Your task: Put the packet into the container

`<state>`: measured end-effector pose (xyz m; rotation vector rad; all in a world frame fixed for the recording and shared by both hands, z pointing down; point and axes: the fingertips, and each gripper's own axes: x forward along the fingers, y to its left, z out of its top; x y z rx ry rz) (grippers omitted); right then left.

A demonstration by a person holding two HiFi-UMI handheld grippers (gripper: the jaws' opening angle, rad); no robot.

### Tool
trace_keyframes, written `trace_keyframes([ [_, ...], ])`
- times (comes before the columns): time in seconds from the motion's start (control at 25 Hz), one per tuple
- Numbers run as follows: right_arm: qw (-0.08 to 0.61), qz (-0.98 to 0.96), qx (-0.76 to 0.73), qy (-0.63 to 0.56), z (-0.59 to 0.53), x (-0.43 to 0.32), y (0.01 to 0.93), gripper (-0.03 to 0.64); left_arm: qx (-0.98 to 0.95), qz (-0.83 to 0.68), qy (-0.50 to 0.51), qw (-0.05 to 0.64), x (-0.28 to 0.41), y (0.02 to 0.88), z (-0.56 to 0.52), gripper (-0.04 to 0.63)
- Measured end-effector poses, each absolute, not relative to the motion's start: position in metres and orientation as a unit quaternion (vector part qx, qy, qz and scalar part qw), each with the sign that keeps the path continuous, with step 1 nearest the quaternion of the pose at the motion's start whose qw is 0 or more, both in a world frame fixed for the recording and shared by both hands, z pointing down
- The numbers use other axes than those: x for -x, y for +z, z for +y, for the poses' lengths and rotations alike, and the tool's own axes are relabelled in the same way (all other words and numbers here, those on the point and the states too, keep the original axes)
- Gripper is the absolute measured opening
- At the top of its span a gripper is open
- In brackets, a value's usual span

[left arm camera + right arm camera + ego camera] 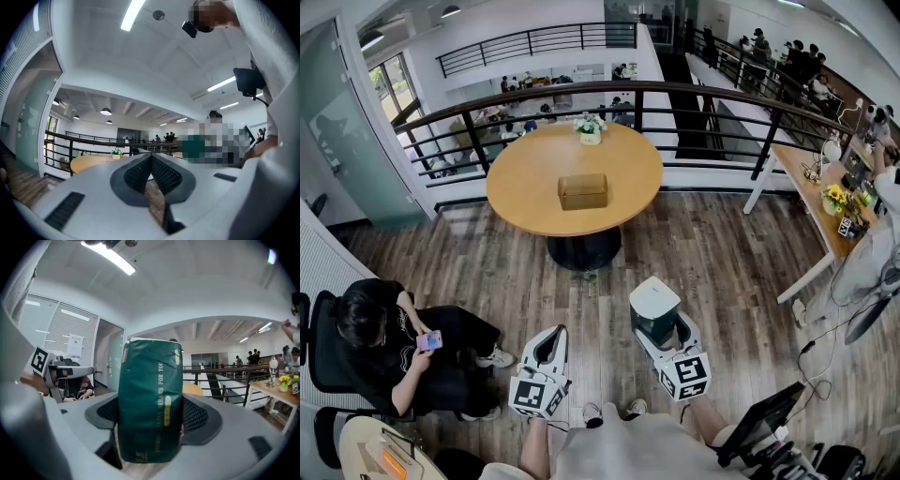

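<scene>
Meanwhile, the right gripper point(660, 330) is clamped on a dark green packet point(150, 399), held upright between its widely spread pads (pale lettering runs up the packet's face). The left gripper point(553, 334) has its jaws pressed together with nothing between them. Both hang over the wooden floor point(722, 253), well apart from the round table point(520, 183), where the brown container point(583, 190) sits near the middle. A flower pot point(590, 128) stands at the table's far edge.

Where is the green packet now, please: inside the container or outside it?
Outside: the right gripper holds the packet upright, far from the brown container on the table.
</scene>
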<state>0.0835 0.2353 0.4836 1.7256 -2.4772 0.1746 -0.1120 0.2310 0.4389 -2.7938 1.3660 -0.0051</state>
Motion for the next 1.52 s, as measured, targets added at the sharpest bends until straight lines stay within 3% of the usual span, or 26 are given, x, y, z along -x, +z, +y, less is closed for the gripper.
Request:
trace_keyframes([
  [1.04, 0.051, -0.820, -0.565, 0.073, 0.235, -0.090, 0.487, 0.388, 0.896, 0.444, -0.016, 0.022, 0.104, 0.434, 0.230, 0.005],
  [1.52, 0.040, -0.824, -0.558, 0.089, 0.248, -0.137, 0.498, 0.388, 0.893, 0.449, -0.013, 0.028, 0.053, 0.435, 0.242, 0.005],
])
